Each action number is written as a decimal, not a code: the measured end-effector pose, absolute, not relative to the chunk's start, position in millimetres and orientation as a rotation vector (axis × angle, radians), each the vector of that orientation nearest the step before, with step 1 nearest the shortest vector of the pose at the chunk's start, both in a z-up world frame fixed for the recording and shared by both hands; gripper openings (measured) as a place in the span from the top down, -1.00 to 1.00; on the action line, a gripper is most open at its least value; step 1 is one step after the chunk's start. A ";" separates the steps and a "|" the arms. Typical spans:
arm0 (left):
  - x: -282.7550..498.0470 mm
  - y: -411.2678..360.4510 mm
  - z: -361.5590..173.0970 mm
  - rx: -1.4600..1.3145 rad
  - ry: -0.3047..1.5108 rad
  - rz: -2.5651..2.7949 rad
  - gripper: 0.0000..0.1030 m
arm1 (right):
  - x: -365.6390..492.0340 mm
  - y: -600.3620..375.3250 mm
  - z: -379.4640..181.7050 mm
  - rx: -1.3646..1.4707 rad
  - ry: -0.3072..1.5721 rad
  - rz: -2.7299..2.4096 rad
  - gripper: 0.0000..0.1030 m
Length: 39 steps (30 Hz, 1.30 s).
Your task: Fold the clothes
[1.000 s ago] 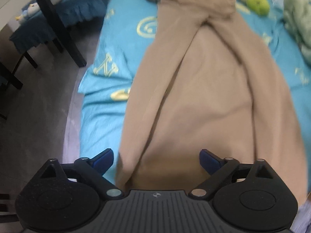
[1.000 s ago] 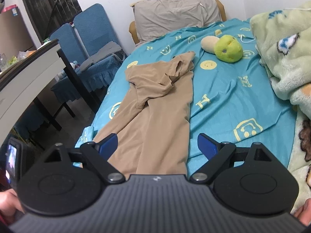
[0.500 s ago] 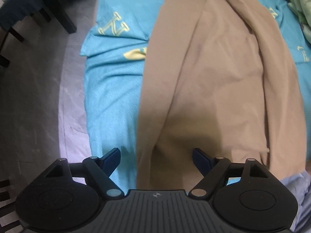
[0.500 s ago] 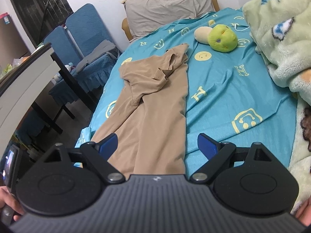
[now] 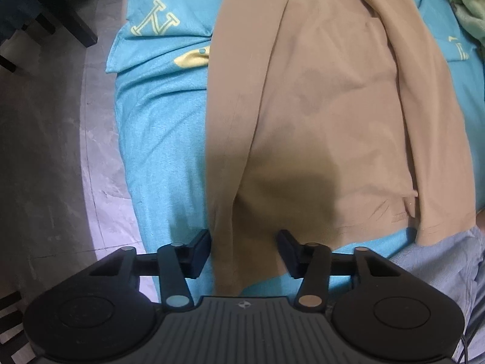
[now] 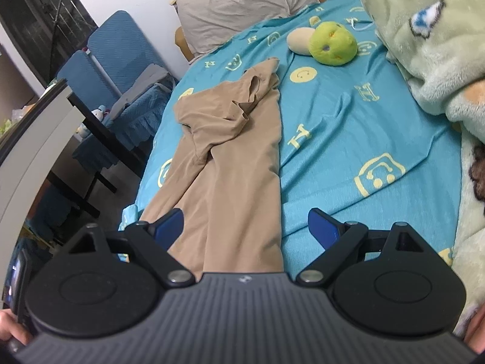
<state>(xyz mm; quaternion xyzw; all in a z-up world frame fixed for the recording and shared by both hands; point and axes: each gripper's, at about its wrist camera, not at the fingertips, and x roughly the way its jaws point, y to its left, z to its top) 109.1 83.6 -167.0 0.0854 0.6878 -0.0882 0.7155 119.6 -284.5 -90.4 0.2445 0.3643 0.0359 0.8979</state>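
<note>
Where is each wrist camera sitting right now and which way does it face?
Left wrist: on the left gripper, looking straight down at the tan garment's near hem and the floor; the jaws, just closing, straddle a fold without pressing it.
Right wrist: on the right gripper, angled down along the bed toward the pillow and green plush toy; its jaws stand wide, and a hand shows at the lower left.
Shared: the garment and the blue sheet.
</note>
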 end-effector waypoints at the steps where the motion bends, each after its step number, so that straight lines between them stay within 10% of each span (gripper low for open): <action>1: 108.8 85.3 -165.9 0.186 1.517 -0.194 0.28 | 120.1 -285.4 -91.5 0.513 0.759 0.074 -0.76; 5: 101.5 83.6 -153.0 0.210 1.453 -0.178 0.95 | 121.7 -291.6 -94.2 0.549 0.762 0.065 -0.76; 17: 28.9 -29.8 -43.2 0.418 1.135 -0.393 0.96 | 127.1 -326.9 -102.0 0.670 0.771 0.002 -0.76; 30: 22.0 -49.6 -144.2 0.326 1.292 -0.418 0.93 | 132.1 -324.8 -111.8 0.733 0.808 0.045 -0.75; 39: 25.8 -25.9 -119.0 0.148 1.215 -0.441 -0.41 | 131.4 -307.9 -124.1 0.711 0.875 0.101 -0.75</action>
